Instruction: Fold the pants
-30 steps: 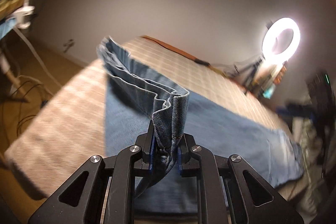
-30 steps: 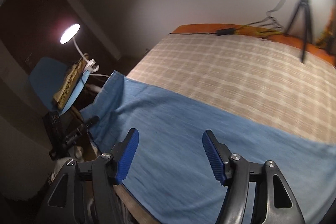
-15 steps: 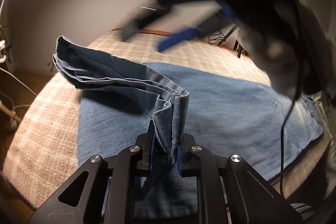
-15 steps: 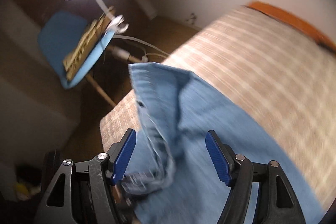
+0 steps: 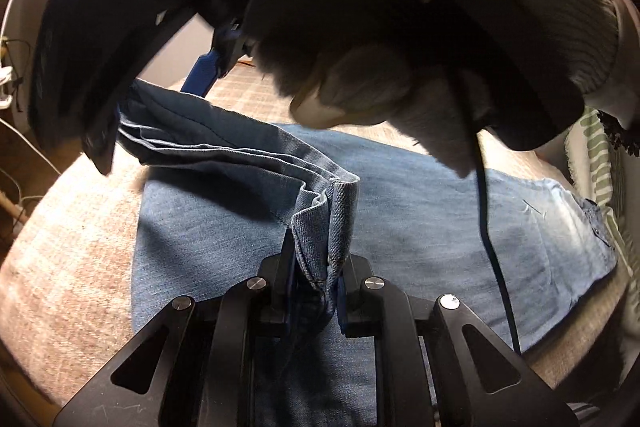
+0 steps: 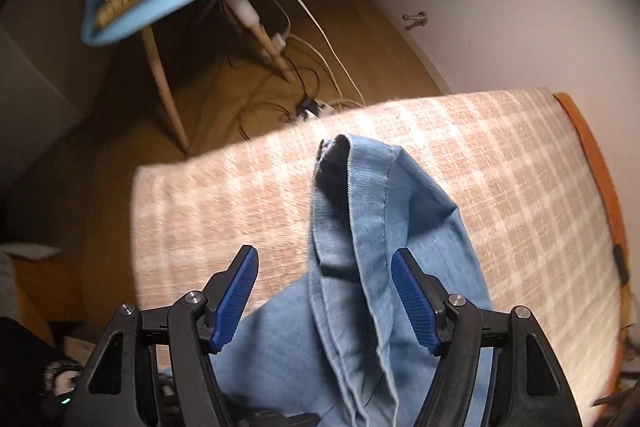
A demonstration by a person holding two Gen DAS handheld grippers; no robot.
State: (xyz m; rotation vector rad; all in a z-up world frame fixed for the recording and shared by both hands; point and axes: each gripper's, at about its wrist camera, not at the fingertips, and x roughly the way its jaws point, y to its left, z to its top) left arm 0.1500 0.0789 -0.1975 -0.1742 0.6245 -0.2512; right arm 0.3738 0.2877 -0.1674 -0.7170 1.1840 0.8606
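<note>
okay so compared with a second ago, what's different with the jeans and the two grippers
The right hand-held gripper swung over from the flat part of the jeans to their raised hem, which now lies between its open jaws, not yet gripped. In the left wrist view the person's hand now fills the top. Unchanged: the left hand-held gripper stays clamped on the bunched hem; the jeans lie on the checked bedcover.

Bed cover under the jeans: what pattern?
Beige-and-white plaid on the bed cover; the right wrist view shows it best.
</note>
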